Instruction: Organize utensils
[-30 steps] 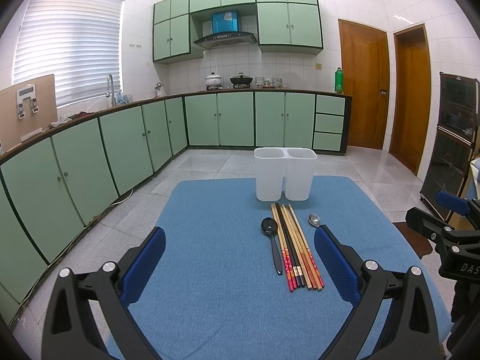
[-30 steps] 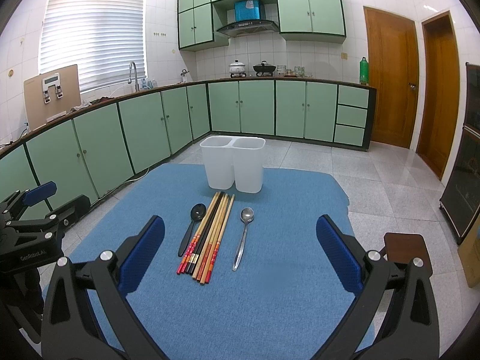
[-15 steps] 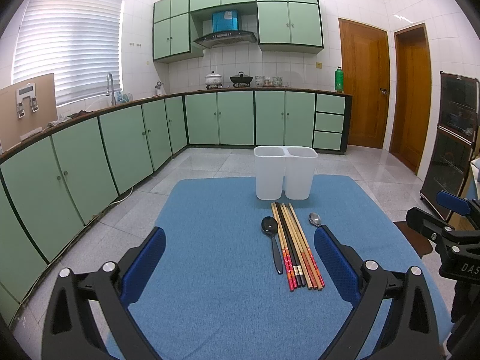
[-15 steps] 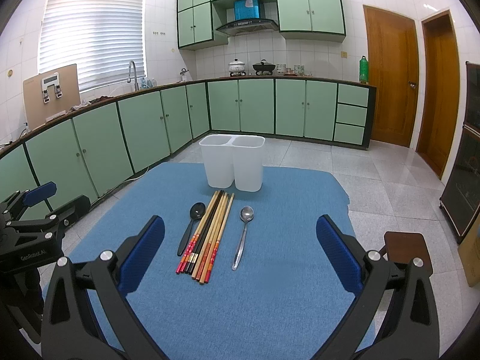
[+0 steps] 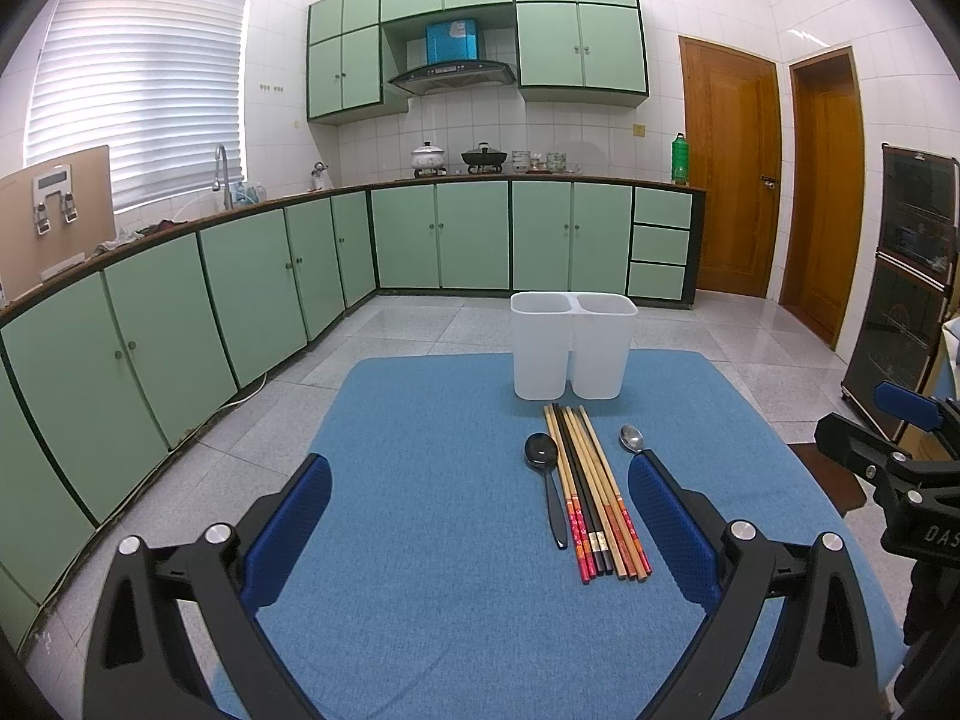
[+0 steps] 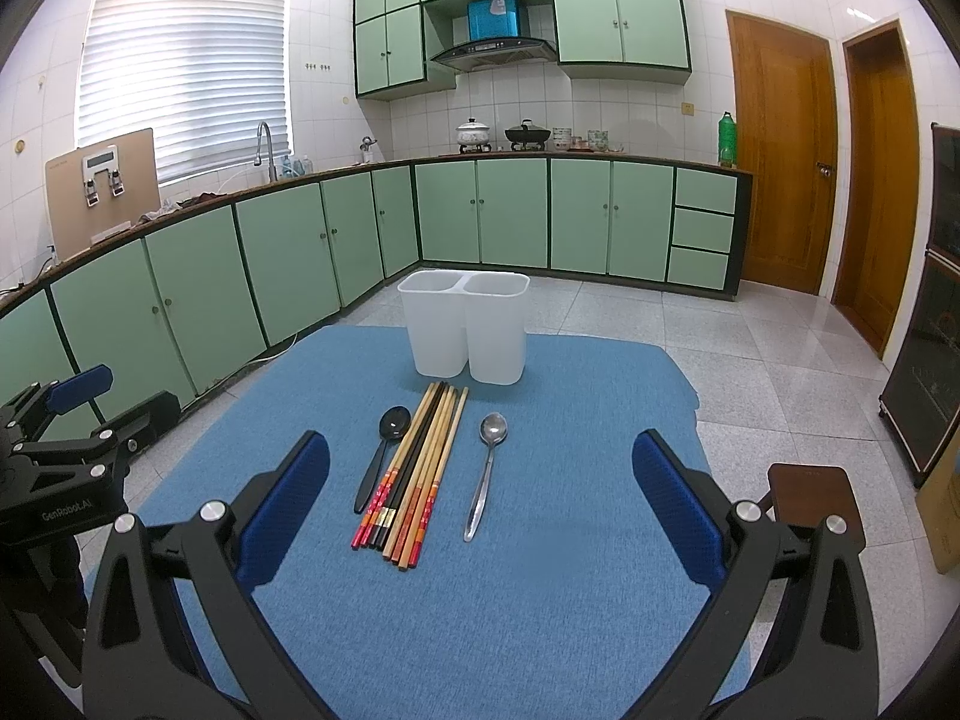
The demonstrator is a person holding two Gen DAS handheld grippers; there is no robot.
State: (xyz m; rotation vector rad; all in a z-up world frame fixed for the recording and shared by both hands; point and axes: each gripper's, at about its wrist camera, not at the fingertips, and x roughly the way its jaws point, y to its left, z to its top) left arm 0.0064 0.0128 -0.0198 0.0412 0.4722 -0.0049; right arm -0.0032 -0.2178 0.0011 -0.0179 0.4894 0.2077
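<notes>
A white two-compartment holder (image 5: 573, 353) (image 6: 465, 327) stands at the far side of a blue mat (image 5: 432, 480) (image 6: 552, 588). In front of it lie a black spoon (image 5: 546, 474) (image 6: 384, 447), a bundle of chopsticks (image 5: 594, 492) (image 6: 420, 468) and a metal spoon (image 5: 631, 438) (image 6: 487, 468), side by side. My left gripper (image 5: 480, 516) is open and empty, left of the utensils. My right gripper (image 6: 480, 504) is open and empty, hovering over the near ends of the chopsticks and metal spoon.
Green kitchen cabinets (image 5: 240, 288) run along the left and back. Wooden doors (image 5: 732, 180) are at the right. A small brown stool (image 6: 813, 492) stands right of the table. The other gripper's body shows at each view's edge (image 5: 900, 468) (image 6: 54, 468).
Both views have shifted very slightly; the holder sits a touch lower in frame. Nothing was grasped or moved on the mat.
</notes>
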